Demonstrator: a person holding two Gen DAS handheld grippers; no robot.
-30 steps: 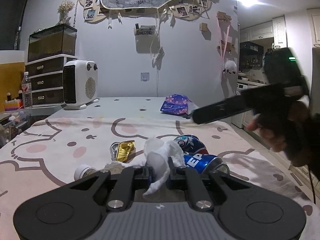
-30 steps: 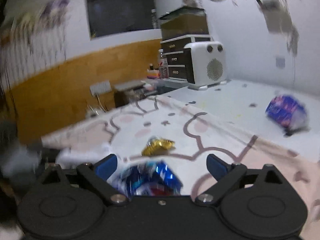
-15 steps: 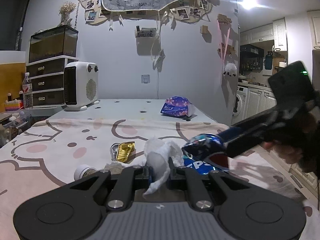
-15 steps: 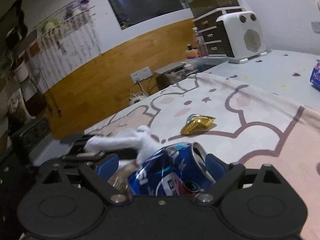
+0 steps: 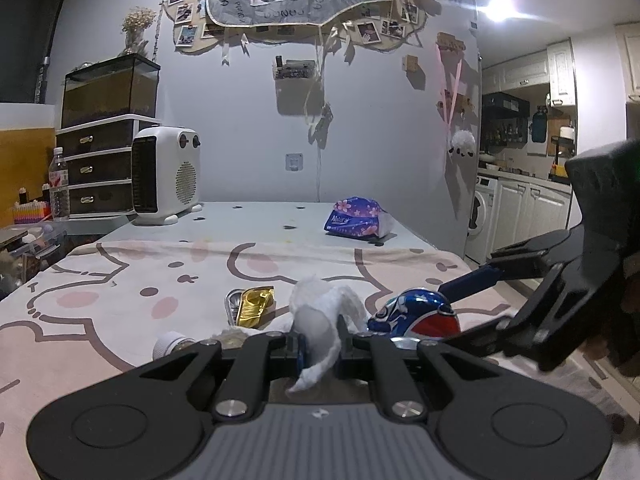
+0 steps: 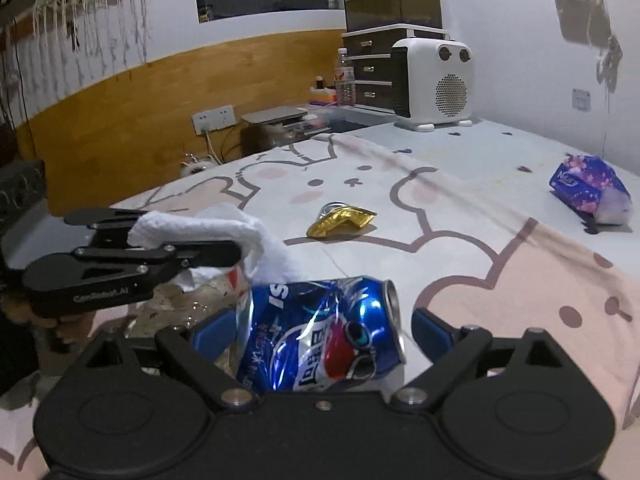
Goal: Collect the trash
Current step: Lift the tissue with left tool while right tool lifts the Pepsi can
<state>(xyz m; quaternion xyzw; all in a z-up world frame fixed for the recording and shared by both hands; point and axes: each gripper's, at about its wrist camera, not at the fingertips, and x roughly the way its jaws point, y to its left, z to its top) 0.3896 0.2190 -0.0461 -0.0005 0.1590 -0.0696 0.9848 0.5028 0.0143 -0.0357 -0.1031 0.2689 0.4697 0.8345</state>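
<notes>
The crushed blue Pepsi can (image 6: 320,332) lies on its side between the blue pads of the right gripper (image 6: 320,336), its open top turned to the right. The jaws stand wide, a gap showing between each pad and the can — nothing is clamped. In the left wrist view the same can (image 5: 416,314) sits low on the pink cartoon-print bedspread (image 5: 120,280), with the right gripper (image 5: 472,312) reaching in from the right edge around it.

Just left of the can, the left gripper (image 5: 319,350) is pinched nearly closed on a wad of white tissue (image 5: 320,320), which bulges above the fingertips and trails a strip below them. From the right wrist view the tissue (image 6: 224,228) drapes over that gripper's black fingers (image 6: 200,256) and hangs down to touch the can's upper edge. Beneath it lies crumpled clear plastic wrap (image 6: 192,300).

Farther out on the bedspread sits a gold foil wrapper (image 6: 340,220) against a small flattened metal tin. A white bottle cap (image 5: 170,342) lies near the left gripper's left side. Well beyond, a purple floral tissue pack (image 6: 588,188) rests on the pale sheet, and a white fan heater (image 5: 166,174) stands by the wall.
</notes>
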